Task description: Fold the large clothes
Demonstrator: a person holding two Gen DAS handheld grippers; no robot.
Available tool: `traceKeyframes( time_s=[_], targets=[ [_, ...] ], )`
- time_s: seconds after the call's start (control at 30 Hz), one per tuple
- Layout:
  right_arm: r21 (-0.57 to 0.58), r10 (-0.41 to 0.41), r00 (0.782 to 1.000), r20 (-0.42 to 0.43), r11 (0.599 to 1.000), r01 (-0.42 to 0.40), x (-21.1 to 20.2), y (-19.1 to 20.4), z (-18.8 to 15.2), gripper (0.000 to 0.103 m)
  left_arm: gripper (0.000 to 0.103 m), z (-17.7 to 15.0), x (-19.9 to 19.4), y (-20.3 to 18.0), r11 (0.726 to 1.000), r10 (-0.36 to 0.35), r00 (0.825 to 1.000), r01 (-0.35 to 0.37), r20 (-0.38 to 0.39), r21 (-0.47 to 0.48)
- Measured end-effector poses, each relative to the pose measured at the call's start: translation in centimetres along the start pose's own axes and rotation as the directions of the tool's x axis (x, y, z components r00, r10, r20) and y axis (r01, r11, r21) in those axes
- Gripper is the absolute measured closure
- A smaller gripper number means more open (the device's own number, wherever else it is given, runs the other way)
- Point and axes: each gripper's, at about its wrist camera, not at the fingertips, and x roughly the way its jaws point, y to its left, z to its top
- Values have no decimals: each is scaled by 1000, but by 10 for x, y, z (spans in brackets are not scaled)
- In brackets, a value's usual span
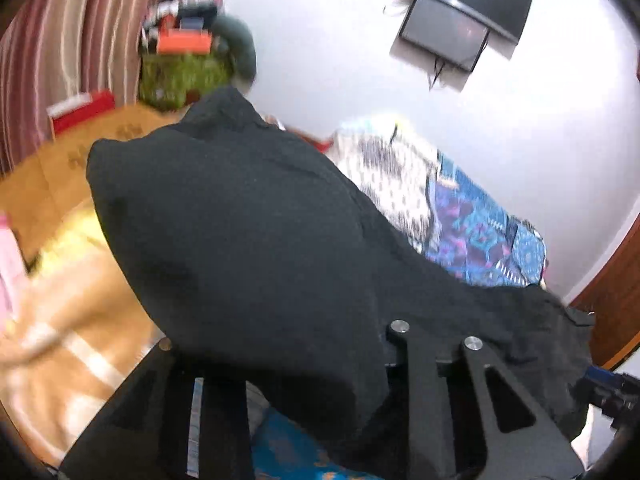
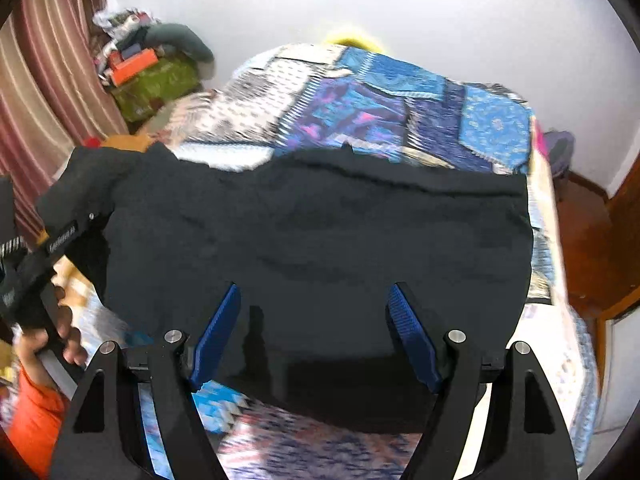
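A large black garment point(image 2: 320, 232) lies spread across the patchwork bed. In the left wrist view the same black cloth point(image 1: 248, 224) is lifted and drapes over my left gripper point(image 1: 280, 360), hiding its fingertips. In the right wrist view my left gripper point(image 2: 68, 224) reaches into the cloth's raised left corner, held by a hand. My right gripper point(image 2: 314, 300) is open, its blue pads point(image 2: 218, 332) wide apart just above the near edge of the garment, holding nothing.
The bed has a blue and white patchwork cover point(image 2: 400, 108). A green bag with an orange box point(image 2: 156, 80) stands by the striped curtain point(image 2: 44, 92). A wall-mounted screen point(image 1: 452, 32) hangs above. A wooden door point(image 2: 616, 248) is at the right.
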Motion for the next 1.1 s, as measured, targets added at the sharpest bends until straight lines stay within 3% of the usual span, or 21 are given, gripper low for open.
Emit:
traceKeyframes(
  time_s=[0.1,0.2,0.27,0.37,0.5,0.57,0.63,0.7,0.8,1.0,1.1],
  targets=[
    [0,116,993,-9,993,-116,8,22,9,30,73,13,-34,4,997,41,994,-47,102,64],
    [-34,174,983,-55,984,-176,30,52,12,30,73,26,-66,-1,986,64,976,-94,207,139],
    [-60,189,975,-116,979,-197,54,72,10,30,73,29,-82,-11,973,61,963,-116,264,199],
    [-58,244,941,-235,963,-264,93,95,1,24,73,30,-91,-29,957,21,959,-101,284,271],
    [-87,247,934,-258,957,-277,98,102,-4,24,73,19,-82,-56,925,-32,971,-61,236,376],
    [-47,291,926,-240,949,-311,86,90,-2,26,73,9,-79,-69,911,-58,976,-34,209,412],
    [6,301,933,-196,952,-306,67,65,-1,26,73,1,-79,-78,901,-90,980,3,179,433],
    [36,260,955,-144,965,-258,47,39,-2,26,73,-8,-78,-93,884,-120,982,38,148,466],
    [74,131,990,-57,989,-127,13,-6,-8,25,73,-30,-72,-121,842,-172,983,109,71,529],
    [142,31,999,-12,989,-29,-24,-59,-27,25,72,-77,-50,-152,768,-166,979,204,-119,607],
    [140,8,1000,-7,990,-7,-33,-68,-38,25,69,-100,-31,-164,751,-105,961,246,-257,613]
  ],
)
